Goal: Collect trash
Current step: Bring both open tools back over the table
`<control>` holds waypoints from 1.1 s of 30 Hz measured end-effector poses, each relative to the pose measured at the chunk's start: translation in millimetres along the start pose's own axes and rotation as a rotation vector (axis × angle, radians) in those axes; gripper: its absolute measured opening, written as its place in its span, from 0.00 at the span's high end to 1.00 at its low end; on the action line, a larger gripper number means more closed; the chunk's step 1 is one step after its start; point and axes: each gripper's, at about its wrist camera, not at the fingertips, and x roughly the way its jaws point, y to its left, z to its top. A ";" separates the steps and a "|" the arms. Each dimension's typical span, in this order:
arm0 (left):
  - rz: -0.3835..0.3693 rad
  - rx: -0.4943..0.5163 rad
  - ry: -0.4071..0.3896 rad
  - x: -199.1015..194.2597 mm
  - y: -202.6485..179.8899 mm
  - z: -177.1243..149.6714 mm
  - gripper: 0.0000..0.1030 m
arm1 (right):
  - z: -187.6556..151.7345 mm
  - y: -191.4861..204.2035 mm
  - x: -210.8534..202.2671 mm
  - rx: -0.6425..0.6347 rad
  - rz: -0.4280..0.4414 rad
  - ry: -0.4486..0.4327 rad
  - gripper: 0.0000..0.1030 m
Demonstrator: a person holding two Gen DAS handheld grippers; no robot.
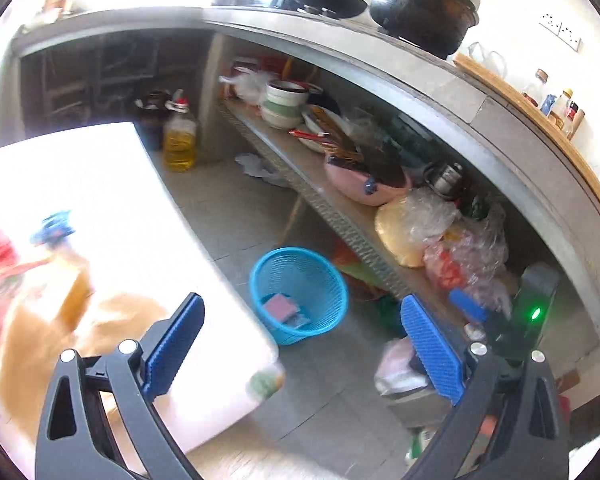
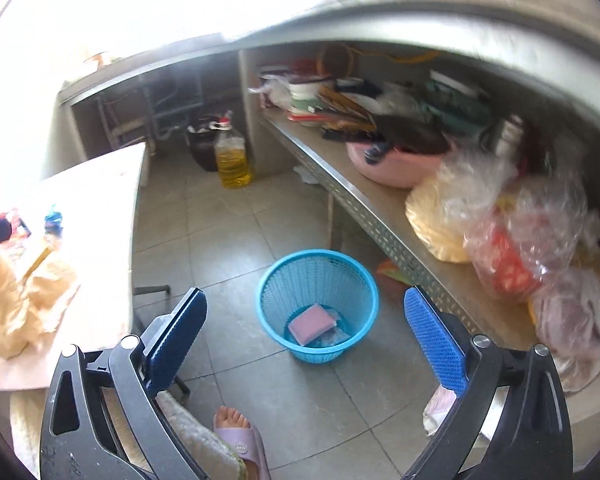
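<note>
Both tongs gape empty — right tongs (image 2: pixel 306 344) above the blue basket (image 2: pixel 318 304), pink sponge (image 2: pixel 312 323) inside. Crumpled tan wrapper (image 2: pixel 20 304) lies left on the worktop (image 2: pixel 100 200), nearer the left tongs (image 1: pixel 300 344).

Honestly can't read any text here. The oil bottle (image 2: pixel 233 160) has no legible label, the slipper (image 2: pixel 242 446) has a small round logo too tiny to make out, and everything else is blurred.

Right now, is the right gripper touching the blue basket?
Apart. The right wrist view shows the right gripper open and empty, raised above the floor where the basket stands.
</note>
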 end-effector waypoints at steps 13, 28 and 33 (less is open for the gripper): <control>0.172 -0.187 -0.066 -77.6 81.5 -59.0 0.06 | -6.3 85.8 -26.0 -0.232 0.030 0.045 0.08; 0.188 -0.249 -0.135 -105.4 132.1 -89.7 0.06 | -9.1 125.4 -33.0 -0.277 0.204 0.028 0.08; 0.219 -0.208 -0.136 -109.1 133.3 -102.3 0.06 | -11.3 124.8 -32.2 -0.236 0.297 0.026 0.08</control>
